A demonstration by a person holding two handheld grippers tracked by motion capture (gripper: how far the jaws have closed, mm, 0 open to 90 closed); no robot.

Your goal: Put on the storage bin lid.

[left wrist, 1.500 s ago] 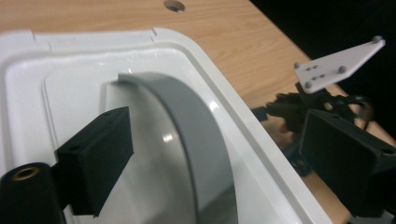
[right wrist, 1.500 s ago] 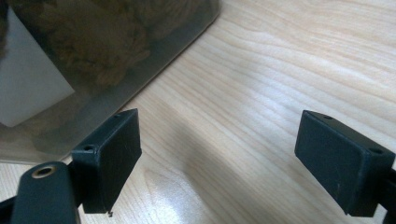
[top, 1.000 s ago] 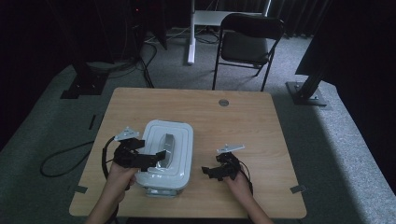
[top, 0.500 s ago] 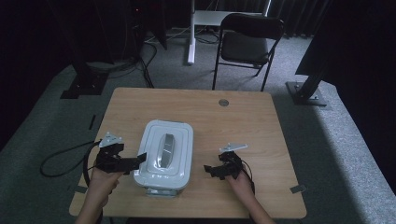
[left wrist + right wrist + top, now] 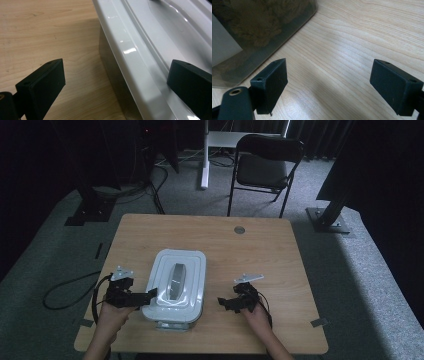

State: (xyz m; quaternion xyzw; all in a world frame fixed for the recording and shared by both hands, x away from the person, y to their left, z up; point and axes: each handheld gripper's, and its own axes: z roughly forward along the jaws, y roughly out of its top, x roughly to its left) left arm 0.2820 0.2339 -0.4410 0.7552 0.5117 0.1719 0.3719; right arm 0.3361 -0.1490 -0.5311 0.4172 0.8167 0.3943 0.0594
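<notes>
A clear storage box with a white lid (image 5: 176,282) and a grey handle (image 5: 175,276) stands on the wooden table (image 5: 260,250), left of centre. My left gripper (image 5: 150,293) is open at the box's left side, one jaw over the lid's rim (image 5: 130,57), the other over bare wood. My right gripper (image 5: 223,302) is open to the right of the box, apart from it, jaws low over the table. The right gripper view looks at the box's clear wall (image 5: 262,30), with brown lumpy contents behind it and a white label.
A black folding chair (image 5: 265,167) stands beyond the table's far edge. A small round grommet (image 5: 239,229) is set near the far edge. A black cable (image 5: 65,290) loops off the left side onto the carpet.
My left gripper drew back from over the lid to the box's left, then came in again to the lid's left rim. The right gripper has hardly moved.
</notes>
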